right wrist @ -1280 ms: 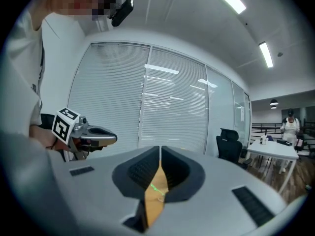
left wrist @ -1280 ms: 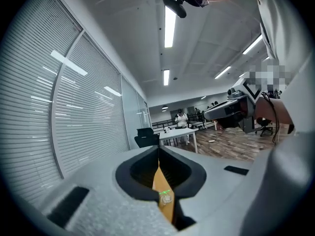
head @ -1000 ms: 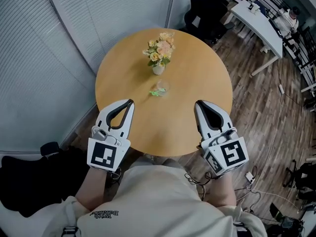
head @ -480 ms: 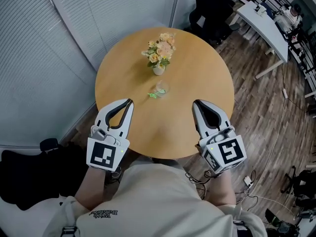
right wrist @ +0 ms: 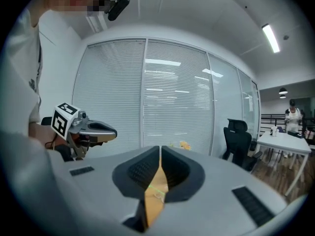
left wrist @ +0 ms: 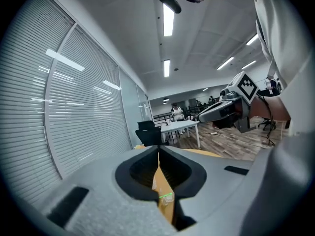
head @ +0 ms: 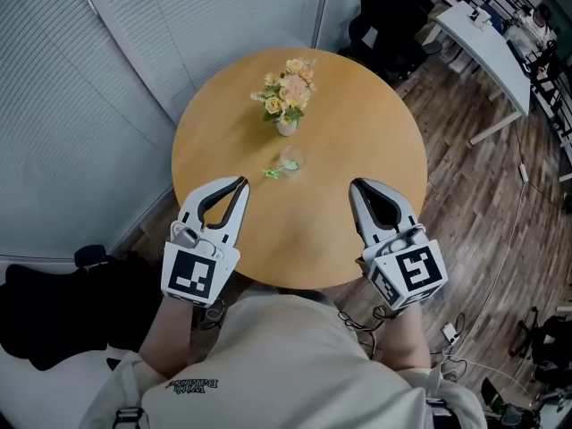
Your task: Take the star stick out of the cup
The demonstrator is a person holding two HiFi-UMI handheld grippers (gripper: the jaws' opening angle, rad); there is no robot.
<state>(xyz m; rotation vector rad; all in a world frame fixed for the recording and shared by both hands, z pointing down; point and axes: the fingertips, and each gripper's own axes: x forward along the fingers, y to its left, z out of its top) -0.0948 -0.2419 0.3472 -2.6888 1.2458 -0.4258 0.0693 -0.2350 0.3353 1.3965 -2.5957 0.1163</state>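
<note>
**A:** What does the head view give you?

**B:** A round wooden bench [head: 357,231] with a small vase of flowers [head: 286,105] on its far half. Just nearer than the vase is a clear cup [head: 291,156]. The green star stick [head: 275,172] shows at the cup's near-left side. It's too small here to tell how much of it sits inside. The left hand-held gripper [head: 240,183] and the right hand-held gripper [head: 355,186] hover over the near edge. They're well apart, one on each side of the cup, and neither touches it.

**A:** And the left gripper view?

**B:** The jaws are clenched tip to tip with nothing between the pads. Through the slit behind the tips I see a strip of bench and a speck of green from the stick. The right hand-held gripper hangs off to the right, with its marker cube uppermost.

**A:** The right gripper view?

**B:** Much the same: the jaws are pressed together and empty. The slit shows bench, a faint green line and the cup's outline. The flowers peek just over the tips. The left hand-held gripper sits at the left in front of the window blinds [right wrist: 172,92]. A black office chair [right wrist: 237,136] stands at the right.
</note>
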